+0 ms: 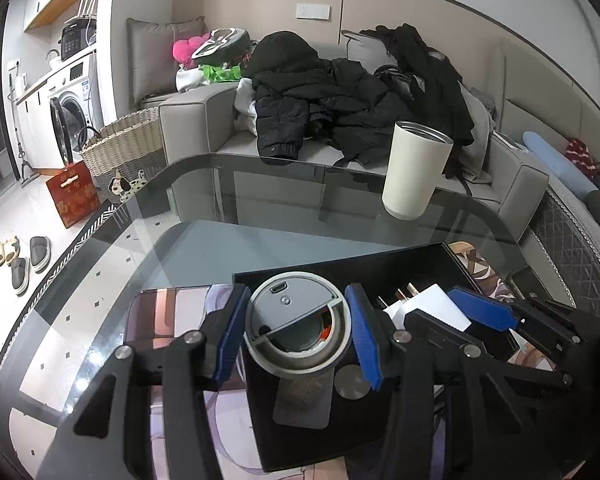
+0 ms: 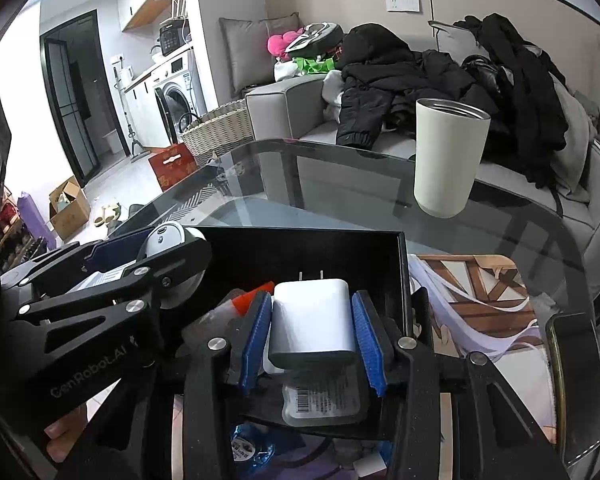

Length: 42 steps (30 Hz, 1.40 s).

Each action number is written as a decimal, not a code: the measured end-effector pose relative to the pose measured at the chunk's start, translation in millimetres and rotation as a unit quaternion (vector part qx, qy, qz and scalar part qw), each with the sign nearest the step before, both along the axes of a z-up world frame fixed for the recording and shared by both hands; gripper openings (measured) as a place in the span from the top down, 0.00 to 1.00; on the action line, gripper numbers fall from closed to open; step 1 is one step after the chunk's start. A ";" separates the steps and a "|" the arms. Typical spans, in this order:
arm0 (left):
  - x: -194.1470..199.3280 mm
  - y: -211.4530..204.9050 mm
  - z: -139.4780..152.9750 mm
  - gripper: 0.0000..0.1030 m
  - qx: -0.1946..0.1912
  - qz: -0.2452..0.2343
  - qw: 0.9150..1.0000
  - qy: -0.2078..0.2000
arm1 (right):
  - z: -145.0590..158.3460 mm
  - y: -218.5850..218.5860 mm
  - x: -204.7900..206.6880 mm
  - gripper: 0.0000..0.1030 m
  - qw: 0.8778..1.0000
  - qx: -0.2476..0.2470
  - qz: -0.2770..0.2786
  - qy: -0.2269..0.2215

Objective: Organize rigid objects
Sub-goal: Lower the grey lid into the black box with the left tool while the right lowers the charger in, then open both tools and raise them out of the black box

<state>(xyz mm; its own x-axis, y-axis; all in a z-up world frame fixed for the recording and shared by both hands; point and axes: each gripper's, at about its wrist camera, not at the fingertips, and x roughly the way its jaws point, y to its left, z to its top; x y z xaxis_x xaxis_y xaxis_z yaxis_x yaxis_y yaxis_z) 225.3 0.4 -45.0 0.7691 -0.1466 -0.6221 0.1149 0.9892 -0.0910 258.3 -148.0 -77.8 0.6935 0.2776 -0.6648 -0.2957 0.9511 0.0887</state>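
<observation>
A glass tabletop (image 1: pixel 148 216) carries a black box (image 2: pixel 380 248) with a patterned mat (image 2: pixel 480 280) under and beside it. Toward the far edge a white cup (image 1: pixel 416 172) stands upright, well apart from the box. The left gripper (image 1: pixel 298 330) holds a round grey device (image 1: pixel 296 324) over the box, jaws pinching its sides. Just beside it, the right gripper (image 2: pixel 311 332) has its jaws pinching a white charger (image 2: pixel 312 320), prongs pointing away, also above the box's interior. Inside the box lie a flat grey pad (image 1: pixel 304 404), a metal disc (image 1: pixel 353 382) and a barcoded packet (image 2: pixel 320 400).
</observation>
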 end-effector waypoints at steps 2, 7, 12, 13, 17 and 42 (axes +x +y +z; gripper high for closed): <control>-0.5 -0.8 0.1 0.53 -0.002 0.000 1.000 0.001 | 1.0 -1.3 -0.6 0.59 1.000 0.002 -0.001 0.001; -1.2 -1.8 0.3 0.53 -0.006 0.003 1.000 0.005 | 1.4 -1.6 -1.5 0.59 1.000 0.003 -0.001 0.002; 0.6 -1.1 0.2 0.52 0.000 0.005 1.000 0.018 | 2.6 1.8 -5.9 0.53 1.000 -0.009 0.002 0.006; 0.5 0.2 0.6 0.51 0.003 0.009 1.000 0.024 | 2.3 2.6 -5.0 0.52 1.000 -0.010 0.003 0.011; 2.8 3.7 0.0 0.41 -0.006 0.012 0.998 0.063 | 3.7 5.7 -4.5 0.50 0.999 -0.019 0.011 0.042; -42.5 -1.7 21.4 0.39 -0.010 -0.021 0.996 0.083 | 42.2 -49.4 -42.3 0.50 0.997 -0.002 0.009 0.071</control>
